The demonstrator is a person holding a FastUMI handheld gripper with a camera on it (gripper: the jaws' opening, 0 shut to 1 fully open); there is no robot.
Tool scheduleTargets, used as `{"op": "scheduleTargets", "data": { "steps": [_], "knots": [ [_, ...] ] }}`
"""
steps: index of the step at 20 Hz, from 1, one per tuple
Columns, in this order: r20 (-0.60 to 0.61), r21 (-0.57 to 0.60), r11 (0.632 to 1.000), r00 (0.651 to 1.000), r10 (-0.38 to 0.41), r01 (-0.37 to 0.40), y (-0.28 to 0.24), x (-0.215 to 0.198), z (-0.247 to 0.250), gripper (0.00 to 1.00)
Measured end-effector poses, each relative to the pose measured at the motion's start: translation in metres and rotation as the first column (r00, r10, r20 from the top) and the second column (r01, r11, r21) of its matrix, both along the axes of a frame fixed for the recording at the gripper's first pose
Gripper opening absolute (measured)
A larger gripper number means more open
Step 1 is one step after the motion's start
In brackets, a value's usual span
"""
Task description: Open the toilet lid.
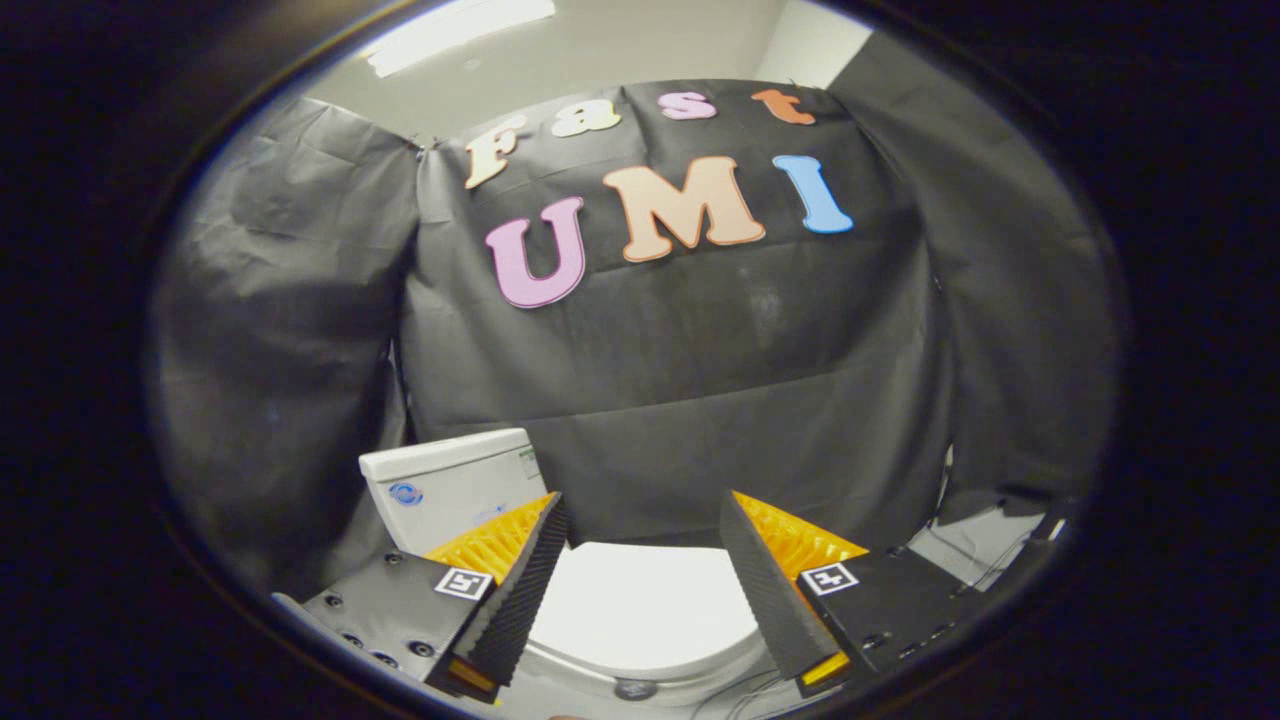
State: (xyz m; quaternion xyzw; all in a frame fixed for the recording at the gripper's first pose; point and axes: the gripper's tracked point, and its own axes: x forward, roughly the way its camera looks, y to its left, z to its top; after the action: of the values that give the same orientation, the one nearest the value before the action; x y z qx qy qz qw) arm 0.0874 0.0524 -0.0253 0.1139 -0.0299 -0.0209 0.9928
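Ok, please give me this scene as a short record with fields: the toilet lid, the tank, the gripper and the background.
toilet lid: white, lying closed, seen between and below the fingers
tank: white, behind the lid, against the black cloth wall
gripper: open, fingers apart above the lid, holding nothing
contact with lid: cannot tell, no grasp visible
task state: lid not yet opened

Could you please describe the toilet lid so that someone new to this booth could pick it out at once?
Start at the black cloth wall and drop to the white cistern at its foot. Just ahead of it, between the open tongs, lies the toilet lid, apparently still down. Unlike the boxy upright cistern, it is a flat, smooth, rounded white slab.
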Motion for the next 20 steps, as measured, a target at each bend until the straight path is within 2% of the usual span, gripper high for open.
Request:
{"op": "scheduleTargets", "data": {
  "steps": [3, 6, 8, 10, 12, 20],
  "knots": [
    [-0.008, 0.164, 0.982, 0.996, -0.089, 0.089, 0.011, 0.009, -0.022, 0.94],
    [-0.034, 0.311, 0.938, 0.988, -0.150, 0.153, 0.029, 0.010, -0.053, 0.94],
    [-0.058, 0.400, 0.893, 0.979, -0.198, 0.204, 0.035, 0.003, -0.078, 0.94],
    [-0.105, 0.482, 0.834, 0.963, -0.249, 0.268, 0.039, -0.003, -0.105, 0.89],
    [-0.131, 0.536, 0.791, 0.955, -0.266, 0.294, 0.048, -0.011, -0.127, 0.85],
    [-0.249, 0.699, 0.597, 0.916, -0.315, 0.395, 0.056, -0.035, -0.204, 0.85]
  ]
}}
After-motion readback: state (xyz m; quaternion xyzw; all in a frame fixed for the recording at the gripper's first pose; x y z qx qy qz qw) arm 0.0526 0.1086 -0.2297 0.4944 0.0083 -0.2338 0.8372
